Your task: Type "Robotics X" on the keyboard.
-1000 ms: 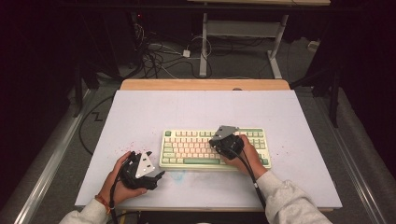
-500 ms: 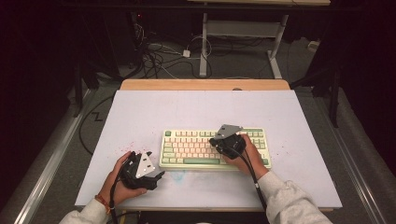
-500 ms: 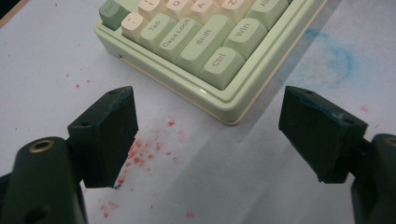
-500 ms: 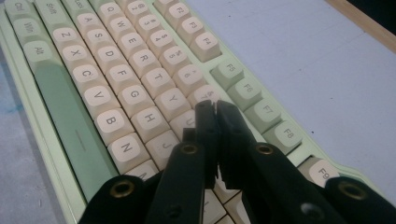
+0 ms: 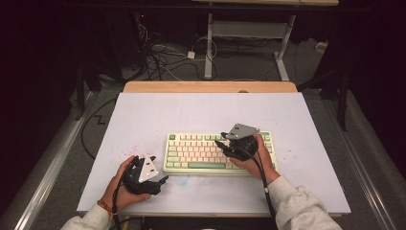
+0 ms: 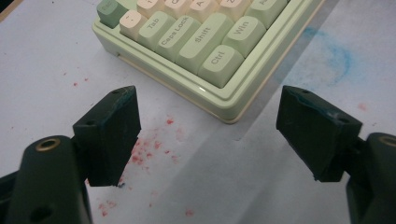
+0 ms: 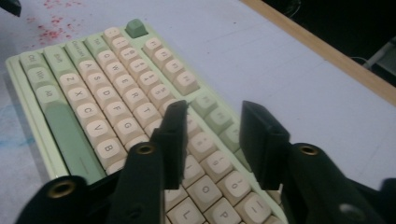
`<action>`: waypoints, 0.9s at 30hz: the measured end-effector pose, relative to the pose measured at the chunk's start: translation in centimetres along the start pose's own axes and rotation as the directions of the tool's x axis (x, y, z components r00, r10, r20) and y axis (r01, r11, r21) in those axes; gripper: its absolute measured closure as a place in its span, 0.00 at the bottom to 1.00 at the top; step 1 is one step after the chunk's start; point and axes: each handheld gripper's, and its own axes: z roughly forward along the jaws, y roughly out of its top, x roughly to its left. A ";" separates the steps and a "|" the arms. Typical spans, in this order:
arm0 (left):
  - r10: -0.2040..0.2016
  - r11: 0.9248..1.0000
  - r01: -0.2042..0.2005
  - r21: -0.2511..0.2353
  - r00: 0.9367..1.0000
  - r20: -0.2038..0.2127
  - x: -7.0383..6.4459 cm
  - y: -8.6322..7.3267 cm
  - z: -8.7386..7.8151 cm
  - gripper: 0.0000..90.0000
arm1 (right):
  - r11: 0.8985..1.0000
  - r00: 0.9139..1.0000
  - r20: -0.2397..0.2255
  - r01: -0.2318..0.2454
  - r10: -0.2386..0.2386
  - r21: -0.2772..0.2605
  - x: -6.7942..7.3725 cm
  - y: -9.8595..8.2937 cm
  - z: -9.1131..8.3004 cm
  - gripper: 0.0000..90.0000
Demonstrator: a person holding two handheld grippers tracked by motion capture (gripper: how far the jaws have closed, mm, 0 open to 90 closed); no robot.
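Observation:
A pale green keyboard (image 5: 201, 153) with cream keys lies on the white table (image 5: 201, 110), slightly right of centre and near the front. My left gripper (image 5: 162, 180) rests on the table just off the keyboard's near-left corner, held in a hand. In the left gripper view the left gripper (image 6: 210, 107) has its jaws wide apart, framing the Ctrl corner of the keyboard (image 6: 219, 60) with nothing between them. My right gripper (image 5: 219, 143) hovers over the keyboard's right half. In the right gripper view the right gripper (image 7: 215, 112) has a narrow empty gap above the keys (image 7: 116, 93).
Red speckles (image 5: 129, 151) dot the table left of the keyboard, and a blue smear (image 6: 336, 51) marks it near the front. A wooden strip (image 5: 210, 86) runs along the far edge. Cables (image 5: 163, 57) and a desk frame (image 5: 249, 33) sit on the floor beyond.
The right gripper has shifted slightly right and away over the keyboard. The left gripper has stayed where it was.

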 end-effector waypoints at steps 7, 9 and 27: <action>-0.014 1.000 0.014 0.007 1.000 -0.008 0.1 0.0 0.0 0.26 | 0.997 0.999 0.045 -0.016 0.019 -0.070 -0.4 0.1 -1.5 0.47; -0.019 1.000 0.019 0.005 1.000 -0.006 0.1 0.0 0.0 0.26 | 0.996 0.998 0.054 -0.010 0.015 -0.086 -0.5 0.2 -1.8 0.41; -0.024 1.000 0.024 -0.008 1.000 0.001 0.5 0.0 -0.6 0.26 | 0.987 0.991 0.132 -0.002 0.023 -0.161 -0.4 -1.3 -5.7 0.26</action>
